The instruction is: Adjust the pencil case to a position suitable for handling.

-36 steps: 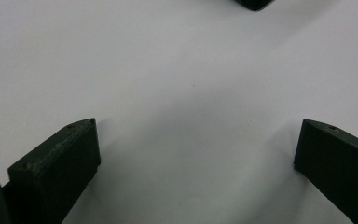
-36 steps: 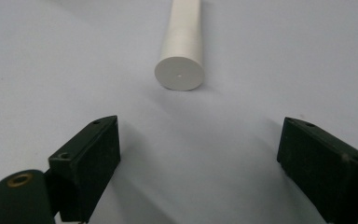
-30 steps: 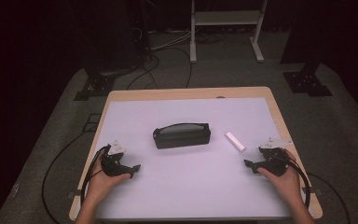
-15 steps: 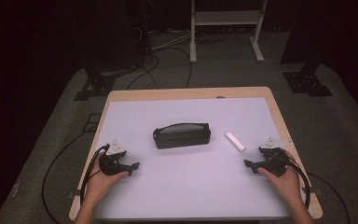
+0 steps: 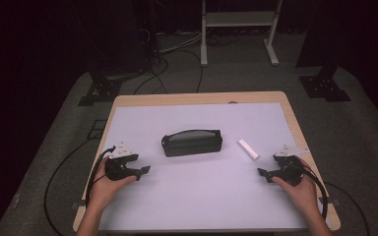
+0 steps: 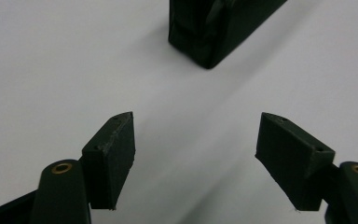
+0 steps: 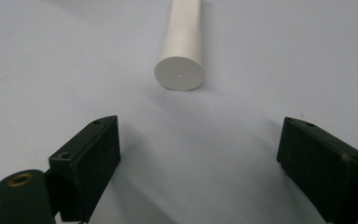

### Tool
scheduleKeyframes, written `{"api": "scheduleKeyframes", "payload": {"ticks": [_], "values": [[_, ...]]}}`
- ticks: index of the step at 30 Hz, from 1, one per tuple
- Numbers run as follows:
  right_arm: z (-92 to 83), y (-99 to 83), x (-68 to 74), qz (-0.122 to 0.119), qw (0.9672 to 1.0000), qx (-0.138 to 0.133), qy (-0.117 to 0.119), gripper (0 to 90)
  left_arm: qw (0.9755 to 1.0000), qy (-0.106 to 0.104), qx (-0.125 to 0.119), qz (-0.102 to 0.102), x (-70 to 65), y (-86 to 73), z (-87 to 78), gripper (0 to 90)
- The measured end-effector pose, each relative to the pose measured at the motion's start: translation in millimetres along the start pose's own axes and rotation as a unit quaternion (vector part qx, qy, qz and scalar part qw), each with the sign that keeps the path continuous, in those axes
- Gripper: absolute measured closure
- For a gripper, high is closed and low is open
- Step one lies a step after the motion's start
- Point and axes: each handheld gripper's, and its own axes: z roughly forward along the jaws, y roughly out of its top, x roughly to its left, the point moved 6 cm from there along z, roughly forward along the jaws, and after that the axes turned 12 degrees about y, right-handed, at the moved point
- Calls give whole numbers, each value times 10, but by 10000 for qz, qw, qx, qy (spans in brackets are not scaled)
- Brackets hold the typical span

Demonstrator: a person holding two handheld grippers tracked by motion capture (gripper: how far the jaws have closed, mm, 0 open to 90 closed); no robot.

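A black zipped pouch (image 5: 192,143) lies lengthwise at the middle of the pale mat, and its corner shows ahead in the left gripper view (image 6: 214,28). A short white tube (image 5: 248,149) lies to its right, end-on in the right gripper view (image 7: 179,46). My left gripper (image 5: 145,170) hovers at the front left and points toward the pouch. Its jaws have just been closing and are still apart with nothing between them (image 6: 196,140). At the front right my right gripper (image 5: 261,172) is open and empty, with the tube a short way ahead of it (image 7: 200,144).
The mat covers a wooden table (image 5: 197,98) with a narrow bare rim. Cables trail from both grippers over the table's front corners. Stands and cables occupy the dark floor behind, with a white shelf frame (image 5: 238,29) beyond.
My left gripper has lifted slightly off the mat. The right hand, the pouch and the tube have stayed in place.
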Motion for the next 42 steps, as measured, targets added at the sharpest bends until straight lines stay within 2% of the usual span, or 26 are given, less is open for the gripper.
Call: {"api": "scheduleKeyframes", "payload": {"ticks": [7,10,15,20,23,32,42], "values": [[0,0,0,2,10000,1,1,122,9999,-37,-88,84,-6,125,5,304],[0,0,0,1,10000,0,1,122,9997,-82,-91,208,-34,209,13,309],[0,0,0,1,10000,-1,1,122,9994,-135,-126,300,-70,314,42,319],[0,-1,0,3,10000,-1,3,122,9991,-199,-198,318,-94,392,62,329],[0,-1,-2,-1,10000,1,0,122,9985,-261,-225,432,-138,474,79,330],[2,-1,-3,9,10000,7,6,122,9971,-353,-327,582,-227,673,148,336],[3,2,-5,45,10000,7,29,121,9952,-468,-372,775,-324,821,234,350]]}}
